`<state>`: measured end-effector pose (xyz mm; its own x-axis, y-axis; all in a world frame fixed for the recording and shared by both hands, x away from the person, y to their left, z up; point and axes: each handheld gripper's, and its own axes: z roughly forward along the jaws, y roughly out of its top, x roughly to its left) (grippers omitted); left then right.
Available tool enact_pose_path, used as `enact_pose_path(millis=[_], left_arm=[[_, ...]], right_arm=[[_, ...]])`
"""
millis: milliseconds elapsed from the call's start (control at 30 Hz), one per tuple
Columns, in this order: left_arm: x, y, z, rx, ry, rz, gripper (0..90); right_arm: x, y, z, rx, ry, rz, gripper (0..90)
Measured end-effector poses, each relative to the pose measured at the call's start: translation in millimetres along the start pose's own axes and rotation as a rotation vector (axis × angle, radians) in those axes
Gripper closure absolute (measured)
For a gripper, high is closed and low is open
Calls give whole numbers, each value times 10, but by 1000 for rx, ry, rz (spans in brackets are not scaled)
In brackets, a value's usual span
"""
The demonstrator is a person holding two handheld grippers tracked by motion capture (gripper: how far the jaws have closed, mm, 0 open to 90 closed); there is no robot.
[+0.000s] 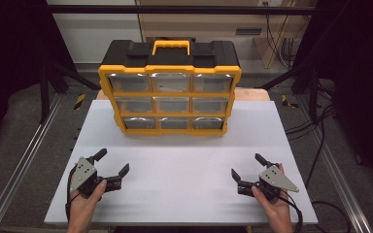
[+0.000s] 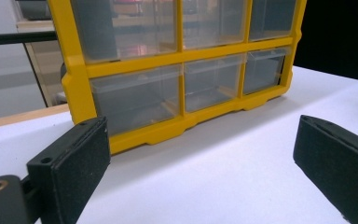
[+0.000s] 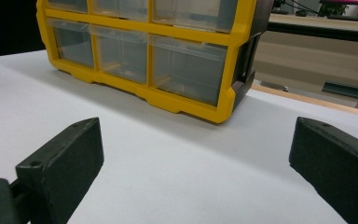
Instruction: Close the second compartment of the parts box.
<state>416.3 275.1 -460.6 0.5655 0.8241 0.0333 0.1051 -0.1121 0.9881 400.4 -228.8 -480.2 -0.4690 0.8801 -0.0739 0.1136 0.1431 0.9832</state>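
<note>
A yellow-and-black organiser cabinet (image 1: pixel 170 92) with a grid of clear drawers stands upright at the back middle of the white table (image 1: pixel 179 165). Its drawer fronts face me; the lower drawers (image 2: pixel 177 88) (image 3: pixel 135 56) show in both gripper views. My left gripper (image 1: pixel 111 162) rests near the front left of the table, held by a hand, jaws wide apart with nothing between them. At the front right my right gripper (image 1: pixel 246 166) is likewise open and empty, pointing toward the cabinet. In its own view the left gripper (image 2: pixel 200 158) frames bare table; so does the right gripper (image 3: pixel 196 158).
Metal rails (image 1: pixel 24 160) run along both sides of the table. Cables (image 1: pixel 315 126) lie on the floor at the right. A wooden surface edge (image 1: pixel 257 94) shows behind the cabinet. White table surface stretches between the grippers and the cabinet.
</note>
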Motion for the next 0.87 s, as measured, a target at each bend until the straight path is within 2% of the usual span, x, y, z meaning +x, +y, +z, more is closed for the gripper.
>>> enact_pose_path(millis=[133, 333, 500, 733, 867], left_arm=[[1, -47, -24, -1, 11, -7, 37], [-24, -103, -37, 9, -6, 0, 36], [-43, -137, -10, 36, -10, 25, 36], [-100, -168, 14, 27, -33, 10, 34], [-117, -151, 24, 18, -32, 35, 28]], right_arm=[[2, 3, -4, -9, -2, -13, 33], [-4, 13, -16, -26, -12, -28, 34], [-16, 26, -34, -48, -35, -45, 51], [-41, 23, -43, -56, -35, -38, 41], [-43, 11, -34, -48, -37, -37, 35]])
